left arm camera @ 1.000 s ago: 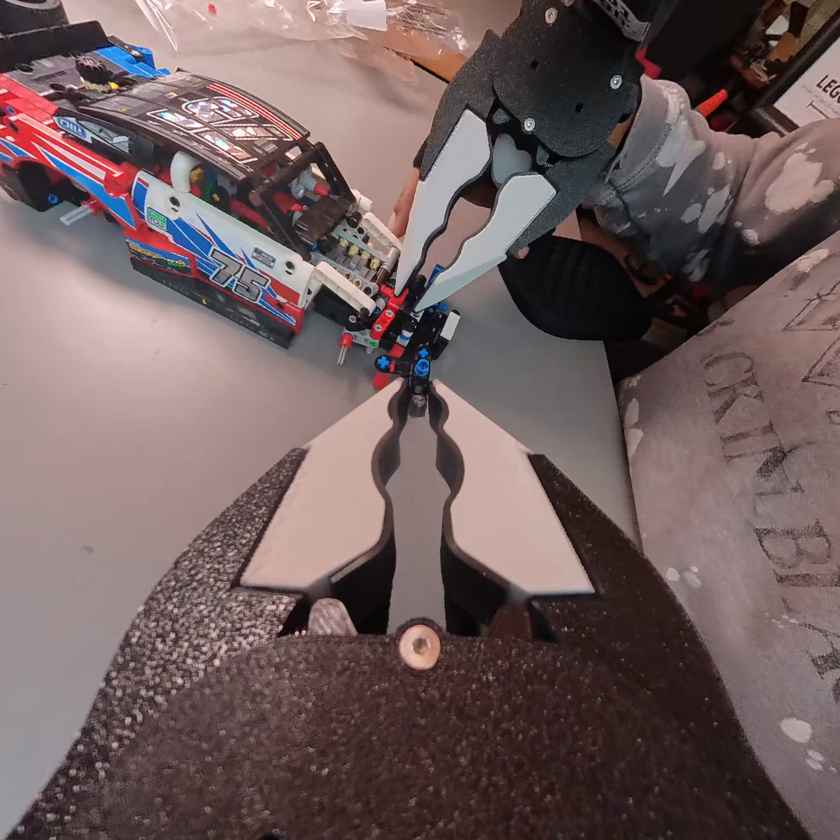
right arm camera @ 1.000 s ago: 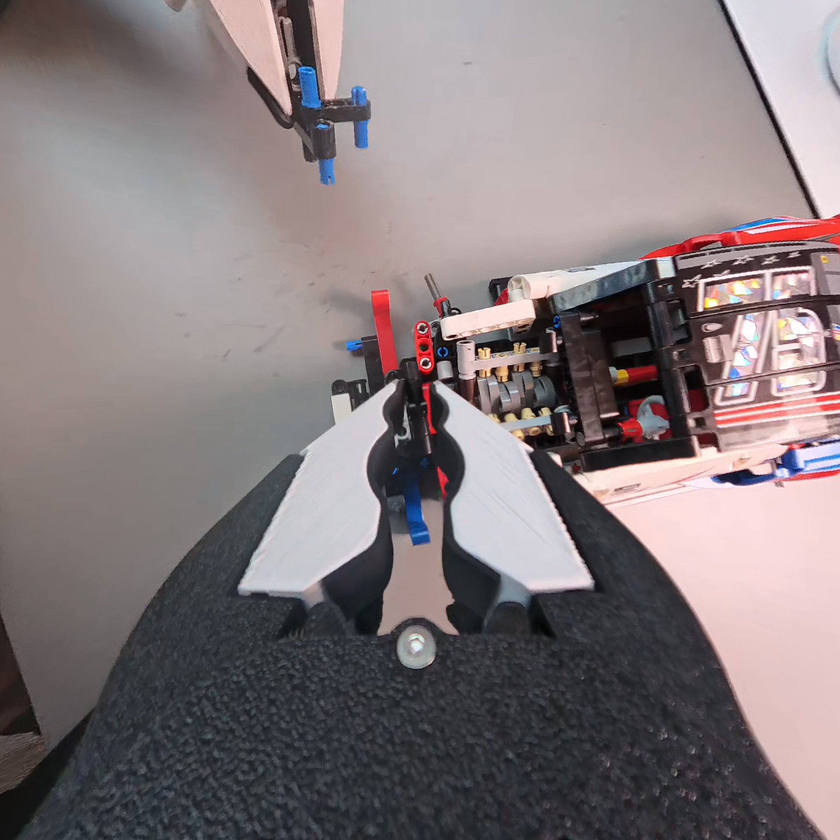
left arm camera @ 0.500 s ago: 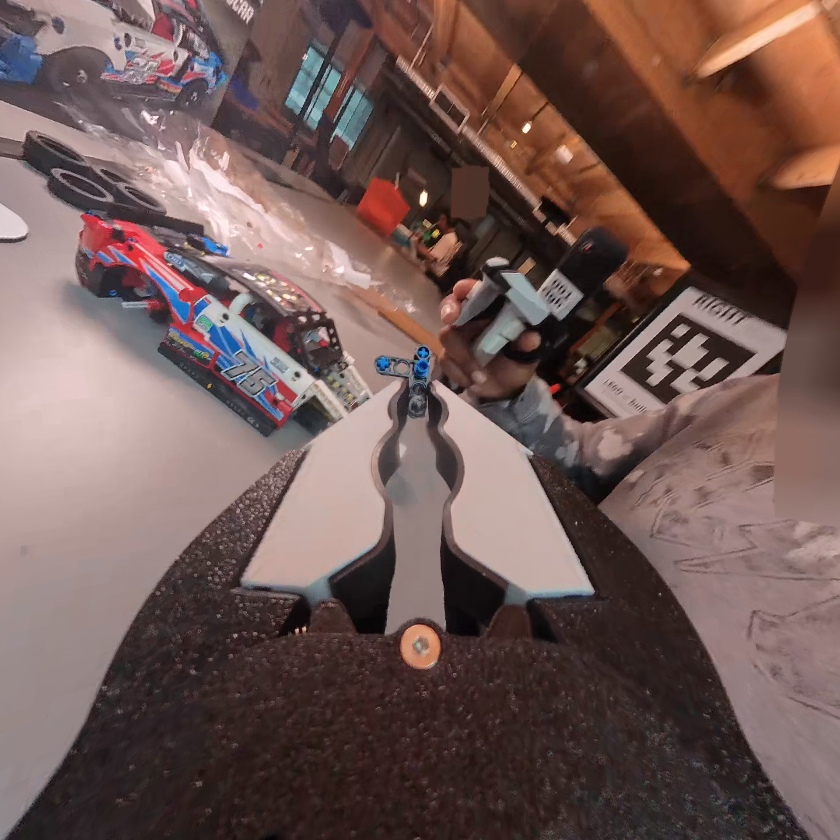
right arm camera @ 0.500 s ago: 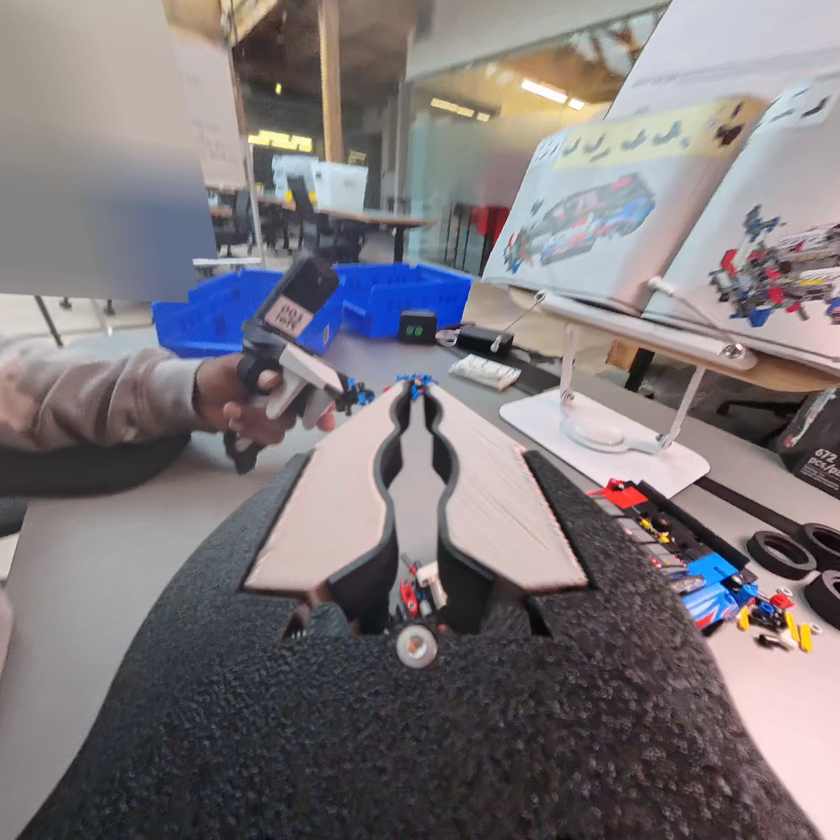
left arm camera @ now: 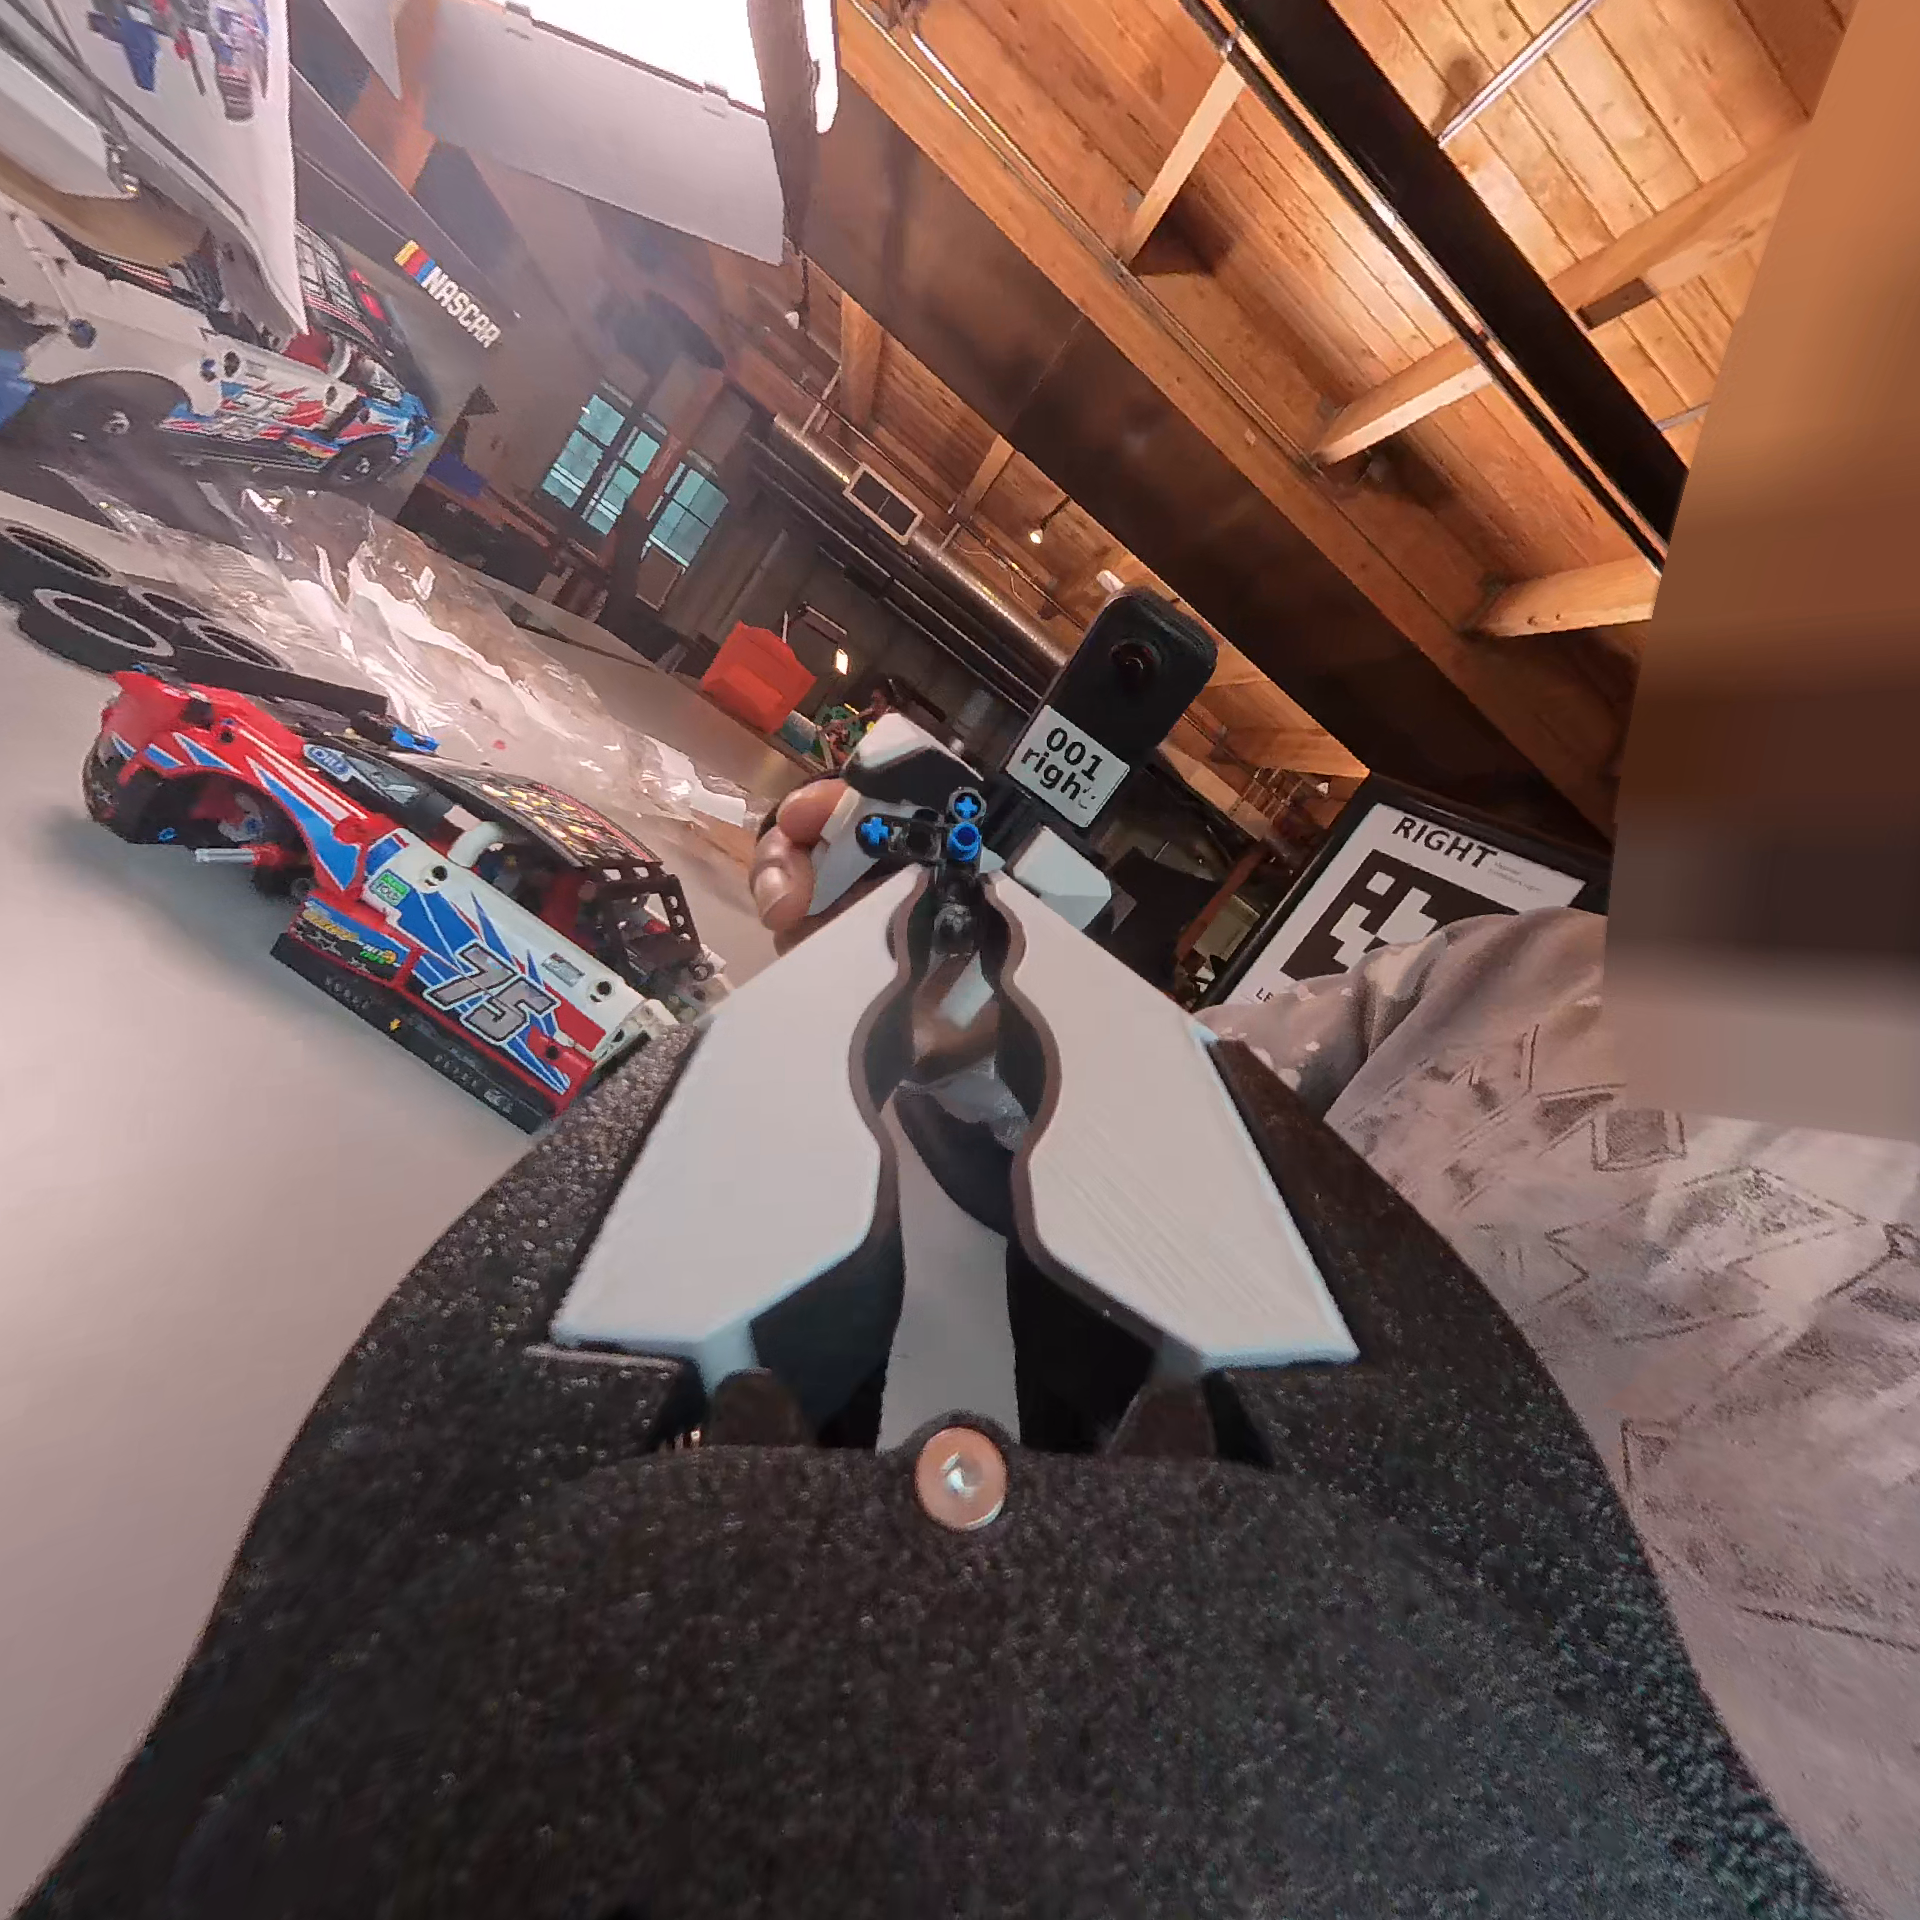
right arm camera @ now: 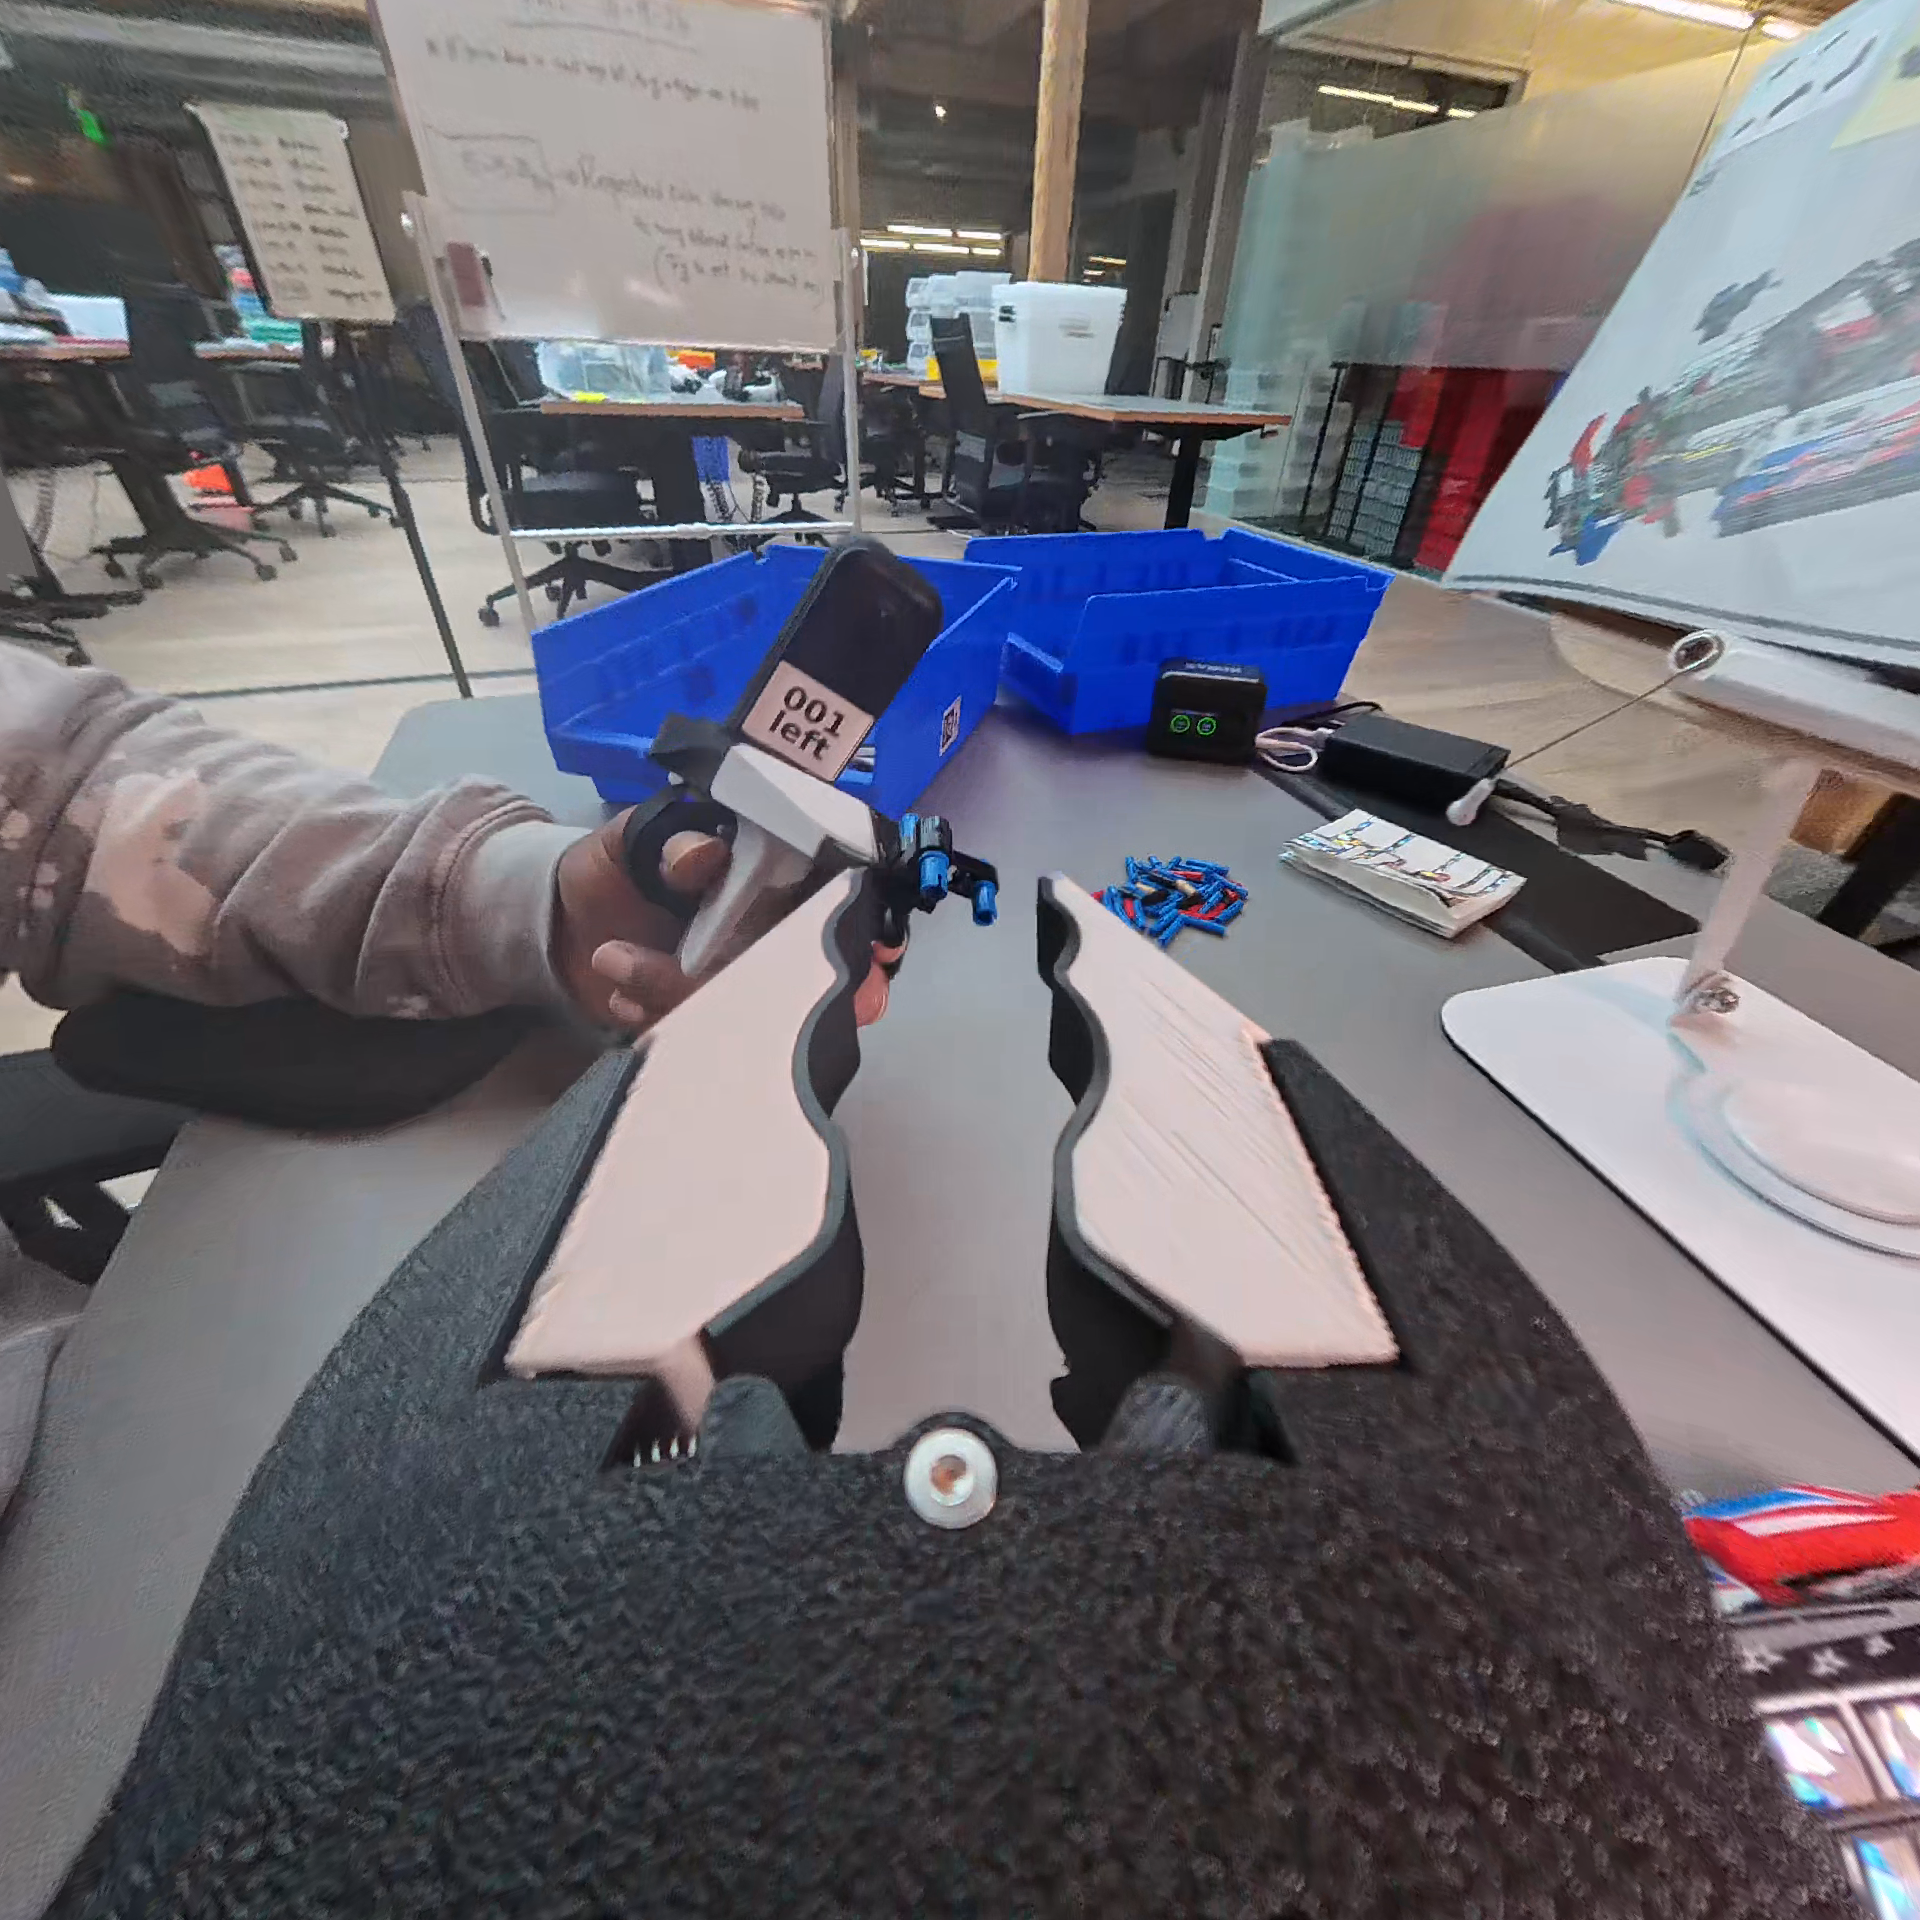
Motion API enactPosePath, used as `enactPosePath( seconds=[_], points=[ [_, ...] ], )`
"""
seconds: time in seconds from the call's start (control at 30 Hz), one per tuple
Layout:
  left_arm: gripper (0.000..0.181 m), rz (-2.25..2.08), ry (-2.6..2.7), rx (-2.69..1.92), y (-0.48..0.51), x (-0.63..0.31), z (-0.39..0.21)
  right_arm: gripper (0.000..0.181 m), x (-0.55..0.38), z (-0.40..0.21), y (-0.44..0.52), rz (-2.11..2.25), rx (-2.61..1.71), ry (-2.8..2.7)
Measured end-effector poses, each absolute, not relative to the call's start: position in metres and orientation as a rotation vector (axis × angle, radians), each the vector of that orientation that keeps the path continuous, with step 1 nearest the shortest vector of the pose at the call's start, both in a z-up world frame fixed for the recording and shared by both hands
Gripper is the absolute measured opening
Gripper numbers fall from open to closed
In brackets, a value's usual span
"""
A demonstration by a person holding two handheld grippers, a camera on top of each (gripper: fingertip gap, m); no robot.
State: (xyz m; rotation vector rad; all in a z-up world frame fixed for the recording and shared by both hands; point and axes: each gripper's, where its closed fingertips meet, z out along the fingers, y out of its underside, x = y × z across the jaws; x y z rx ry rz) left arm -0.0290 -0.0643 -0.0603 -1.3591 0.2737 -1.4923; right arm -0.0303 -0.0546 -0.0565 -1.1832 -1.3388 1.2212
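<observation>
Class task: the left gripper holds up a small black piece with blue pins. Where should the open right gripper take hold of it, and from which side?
Probably the black beam jutting past the left gripper, pinched across its thin sides between the blue pins. The right gripper is open and faces it, so come straight in.

Both views are bright and evenly lit. In the left wrist view a skylight (left arm camera: 665, 42) is blown out to white, and warm light falls on the wooden ceiling (left arm camera: 1299, 291). The wide lens bends straight lines at the edges. The right wrist view shows motion blur on the instruction page (right arm camera: 1756, 416) and far chairs (right arm camera: 187, 499); the table (right arm camera: 1299, 1018) gleams softly.
</observation>
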Motion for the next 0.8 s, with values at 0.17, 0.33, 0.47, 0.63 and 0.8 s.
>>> enactPosePath(
  seconds=[0.17, 0.33, 0.47, 0.63, 0.8],
  points=[
    [0.006, -1.512, 0.320, -1.355, -0.069, -0.018, -0.060, 0.024, -0.021, -0.059, -0.065, 1.252, -1.171, -1.367],
    [0.006, -1.515, 0.325, -1.356, -0.070, -0.015, -0.060, 0.019, -0.016, -0.059, -0.069, 1.278, -1.151, -1.376],
    [0.006, -1.501, 0.355, -1.363, -0.073, -0.011, -0.060, 0.011, -0.016, -0.060, -0.070, 1.311, -1.157, -1.364],
    [0.008, -1.465, 0.378, -1.382, -0.073, -0.009, -0.060, 0.007, -0.014, -0.059, -0.073, 1.339, -1.142, -1.372],
    [0.009, -1.407, 0.420, -1.407, -0.074, -0.010, -0.062, 0.006, -0.013, -0.059, -0.075, 1.342, -1.128, -1.383]
  ],
)
